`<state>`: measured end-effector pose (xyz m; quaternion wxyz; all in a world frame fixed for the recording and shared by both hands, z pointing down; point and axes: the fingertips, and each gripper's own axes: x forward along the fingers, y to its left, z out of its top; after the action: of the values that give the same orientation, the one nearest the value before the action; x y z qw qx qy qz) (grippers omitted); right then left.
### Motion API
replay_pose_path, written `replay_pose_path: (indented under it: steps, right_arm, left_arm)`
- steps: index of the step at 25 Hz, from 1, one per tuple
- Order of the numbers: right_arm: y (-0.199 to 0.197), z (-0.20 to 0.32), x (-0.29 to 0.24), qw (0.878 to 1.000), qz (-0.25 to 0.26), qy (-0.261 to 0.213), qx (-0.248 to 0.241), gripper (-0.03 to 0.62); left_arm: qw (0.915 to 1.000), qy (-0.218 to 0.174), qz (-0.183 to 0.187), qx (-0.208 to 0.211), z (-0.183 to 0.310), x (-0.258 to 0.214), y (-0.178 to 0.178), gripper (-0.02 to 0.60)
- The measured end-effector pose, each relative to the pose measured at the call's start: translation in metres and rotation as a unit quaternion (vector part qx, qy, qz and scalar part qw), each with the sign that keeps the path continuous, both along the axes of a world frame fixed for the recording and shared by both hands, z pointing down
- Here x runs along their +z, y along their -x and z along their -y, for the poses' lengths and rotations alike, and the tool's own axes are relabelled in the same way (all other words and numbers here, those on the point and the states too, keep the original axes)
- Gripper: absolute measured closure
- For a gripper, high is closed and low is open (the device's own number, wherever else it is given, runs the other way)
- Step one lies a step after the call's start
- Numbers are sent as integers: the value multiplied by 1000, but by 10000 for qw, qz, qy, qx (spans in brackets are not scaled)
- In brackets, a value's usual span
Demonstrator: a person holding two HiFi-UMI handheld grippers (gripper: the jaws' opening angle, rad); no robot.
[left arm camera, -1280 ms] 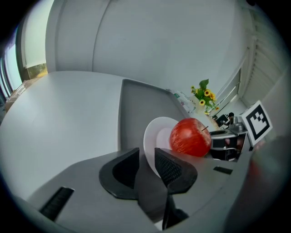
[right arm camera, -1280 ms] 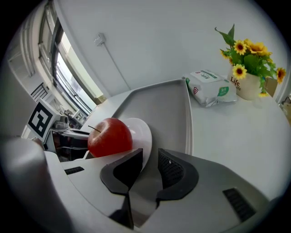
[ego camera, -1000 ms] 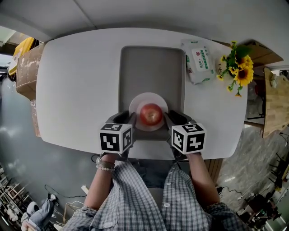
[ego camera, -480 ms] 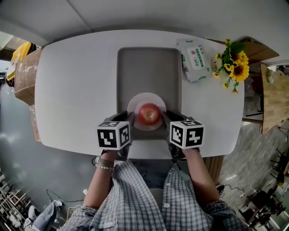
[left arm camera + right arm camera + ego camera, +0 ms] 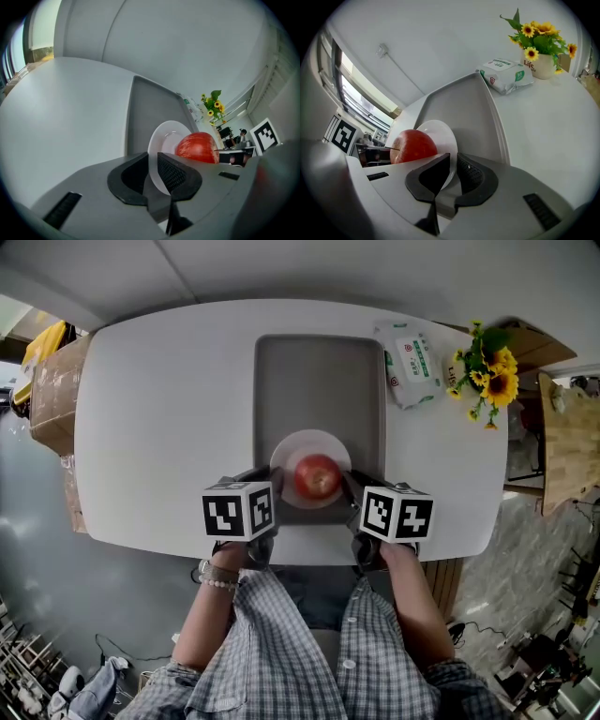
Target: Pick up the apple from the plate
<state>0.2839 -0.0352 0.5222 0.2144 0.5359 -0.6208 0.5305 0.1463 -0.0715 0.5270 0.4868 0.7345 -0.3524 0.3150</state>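
Note:
A red apple (image 5: 317, 476) sits on a small white plate (image 5: 310, 446) at the near end of a grey tray (image 5: 319, 381) on the white table. My left gripper (image 5: 264, 486) holds the plate's left rim and my right gripper (image 5: 353, 487) holds its right rim. In the left gripper view the plate (image 5: 168, 136) has its edge pinched between the jaws of the left gripper (image 5: 153, 164), with the apple (image 5: 197, 146) just beyond. In the right gripper view the right gripper (image 5: 453, 164) is likewise shut on the plate (image 5: 439, 132), beside the apple (image 5: 412, 146).
A pack of wipes (image 5: 411, 364) and a pot of sunflowers (image 5: 487, 376) stand at the table's far right. A cardboard box (image 5: 52, 390) sits off the left end and a wooden surface (image 5: 567, 446) off the right. The table's near edge runs just under my grippers.
Both grippers have stayed on the plate's rim with the apple between them. Their marker cubes have shifted slightly up in the view.

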Motion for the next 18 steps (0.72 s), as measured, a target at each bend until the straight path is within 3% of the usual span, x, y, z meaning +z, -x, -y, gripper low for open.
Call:
replay_pose_path:
  steps: [9,18]
  right_arm:
    - [26,11,-18,9998,-119,-148,-21,539]
    - [72,24,-25,9993,-188,-217,-222,539]
  left_arm:
    - [9998,-150,-114,-39,13,-16,26,520]
    - [9993,-137,-106,-338,16,-21,75,520]
